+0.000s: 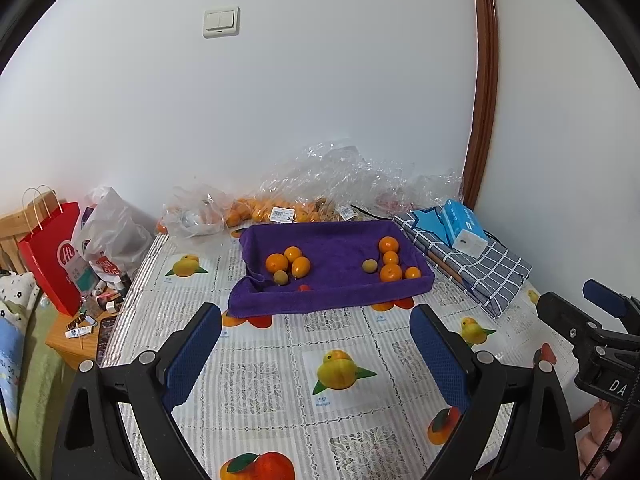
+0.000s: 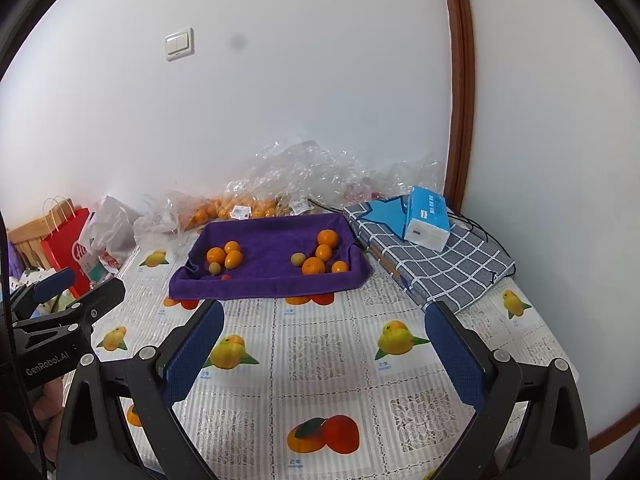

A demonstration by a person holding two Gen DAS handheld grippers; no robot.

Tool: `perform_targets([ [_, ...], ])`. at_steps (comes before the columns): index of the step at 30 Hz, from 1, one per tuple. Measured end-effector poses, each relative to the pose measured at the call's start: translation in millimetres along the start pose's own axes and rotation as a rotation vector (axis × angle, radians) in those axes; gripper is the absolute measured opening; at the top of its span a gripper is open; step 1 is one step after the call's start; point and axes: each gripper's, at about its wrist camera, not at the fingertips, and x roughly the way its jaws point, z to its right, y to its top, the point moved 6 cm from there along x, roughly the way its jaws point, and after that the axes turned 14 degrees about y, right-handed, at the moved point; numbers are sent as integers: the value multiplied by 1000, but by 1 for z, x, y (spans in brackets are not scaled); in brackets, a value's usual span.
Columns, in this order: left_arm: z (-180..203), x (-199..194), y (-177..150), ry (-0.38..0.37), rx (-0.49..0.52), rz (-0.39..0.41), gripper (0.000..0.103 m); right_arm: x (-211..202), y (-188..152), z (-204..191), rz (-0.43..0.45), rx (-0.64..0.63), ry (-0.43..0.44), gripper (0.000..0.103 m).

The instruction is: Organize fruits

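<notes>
Red fruit on right gripper [image 1: 547, 354] — left view only

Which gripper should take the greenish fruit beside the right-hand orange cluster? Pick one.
Right, probably. The right gripper is open and the greenish fruit lies nearly straight ahead of it; for the left gripper it sits off to the right.

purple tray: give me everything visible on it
The purple tray is a shallow rectangular tray lined with a soft purple towel that folds over its rim. It sits flat on the fruit-print tablecloth, near the wall and ahead of both open grippers. Inside are two clusters of orange fruits, each with one small greenish-brown fruit, plus a tiny red one near the front wall. Nothing grips it.
</notes>
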Motion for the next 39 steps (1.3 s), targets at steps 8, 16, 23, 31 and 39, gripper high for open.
perform_targets([
  [8,-1,-2,1,-4,-8,5,95,-1,1,-1,-2,-6,-2,100],
  [16,-2,-3,2,2,-8,4,95,-2,0,0,-1,-7,-2,100],
  [23,-4,-6,4,2,-9,7,95,-1,-3,-4,-1,-5,-1,100],
  [31,-4,-7,3,6,-12,5,95,-1,-3,-4,0,3,3,100],
  [39,-4,-8,3,1,-19,7,95,0,-4,-5,-5,1,0,100],
])
